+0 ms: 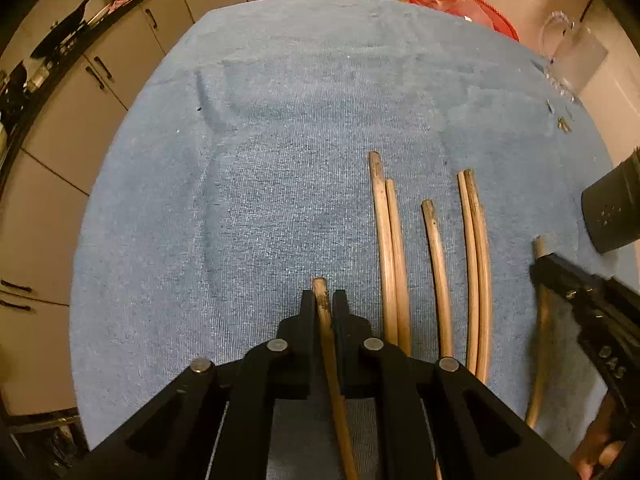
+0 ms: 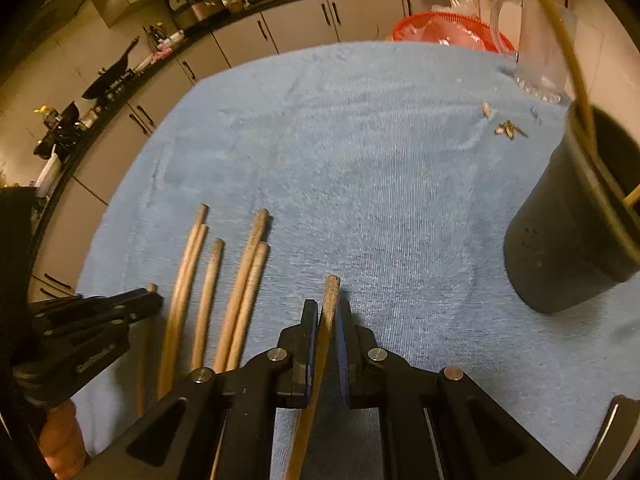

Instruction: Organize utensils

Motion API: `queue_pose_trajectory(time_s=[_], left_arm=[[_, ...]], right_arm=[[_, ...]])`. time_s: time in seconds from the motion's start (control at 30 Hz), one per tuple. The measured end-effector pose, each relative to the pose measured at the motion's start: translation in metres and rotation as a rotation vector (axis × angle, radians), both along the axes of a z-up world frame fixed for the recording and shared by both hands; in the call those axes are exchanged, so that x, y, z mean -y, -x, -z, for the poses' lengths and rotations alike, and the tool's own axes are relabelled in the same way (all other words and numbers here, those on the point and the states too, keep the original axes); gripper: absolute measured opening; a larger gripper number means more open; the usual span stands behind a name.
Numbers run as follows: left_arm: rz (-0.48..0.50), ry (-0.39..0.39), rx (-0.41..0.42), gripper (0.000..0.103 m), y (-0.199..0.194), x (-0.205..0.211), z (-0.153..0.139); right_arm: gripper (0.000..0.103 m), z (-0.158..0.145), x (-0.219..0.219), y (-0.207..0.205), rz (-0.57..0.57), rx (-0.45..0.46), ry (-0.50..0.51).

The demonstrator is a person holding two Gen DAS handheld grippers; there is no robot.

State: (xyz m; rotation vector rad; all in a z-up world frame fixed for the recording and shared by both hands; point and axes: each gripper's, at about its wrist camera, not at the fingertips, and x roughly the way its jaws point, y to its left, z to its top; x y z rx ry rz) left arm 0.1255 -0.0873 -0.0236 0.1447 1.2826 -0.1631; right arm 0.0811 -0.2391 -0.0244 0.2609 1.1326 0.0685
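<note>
Several wooden chopsticks point(image 1: 396, 256) lie side by side on a blue towel point(image 1: 280, 120); they also show in the right wrist view point(image 2: 208, 292). My left gripper point(image 1: 324, 300) is shut on one chopstick point(image 1: 322, 304) at the left of the row. My right gripper point(image 2: 327, 312) is shut on another chopstick point(image 2: 329, 308) at the right of the row. A black utensil holder point(image 2: 568, 232) stands at the right with a chopstick point(image 2: 568, 52) leaning in it. The right gripper also shows in the left wrist view point(image 1: 560, 276).
A clear glass mug point(image 2: 532, 44) and a red mesh basket point(image 2: 440, 30) stand at the towel's far right. Small crumbs point(image 2: 508, 128) lie near the mug. Kitchen cabinets and a dark counter point(image 2: 160, 52) with pans run behind and to the left.
</note>
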Motion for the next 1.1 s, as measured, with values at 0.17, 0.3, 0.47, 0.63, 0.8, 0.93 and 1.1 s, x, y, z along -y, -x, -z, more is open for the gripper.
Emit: queue_pose_trajectory(time_s=[0.17,0.3,0.47,0.63,0.8,0.93,1.1], left_arm=[[0.012,0.088,0.056,0.007,0.014,-0.016,-0.020],[0.004,0.135,0.157,0.007,0.029,-0.026,-0.061],[0.000,0.173,0.283,0.007,0.050,-0.042,-0.111],[0.001,0.197,0.309,0.007,0.062,-0.049,-0.126],[-0.014,0.195,0.289,0.007,0.056,-0.052,-0.116],[-0.017,0.206,0.273,0.007,0.055,-0.057,-0.116],[-0.013,0.210,0.271,0.007,0.055,-0.060,-0.114]], right_arm=[[0.010,-0.012,0.004,0.006,0.005,0.054,-0.037],[0.010,-0.041,0.002,0.020,-0.001,0.156,-0.049],[0.010,-0.079,0.001,0.043,-0.016,0.288,-0.040],[0.013,-0.062,0.002,0.027,-0.022,0.139,-0.021],[0.015,-0.021,0.011,0.009,0.020,0.005,-0.020],[0.015,-0.004,0.009,-0.004,0.017,-0.050,-0.001],[0.016,0.004,-0.010,-0.022,-0.010,-0.066,0.088]])
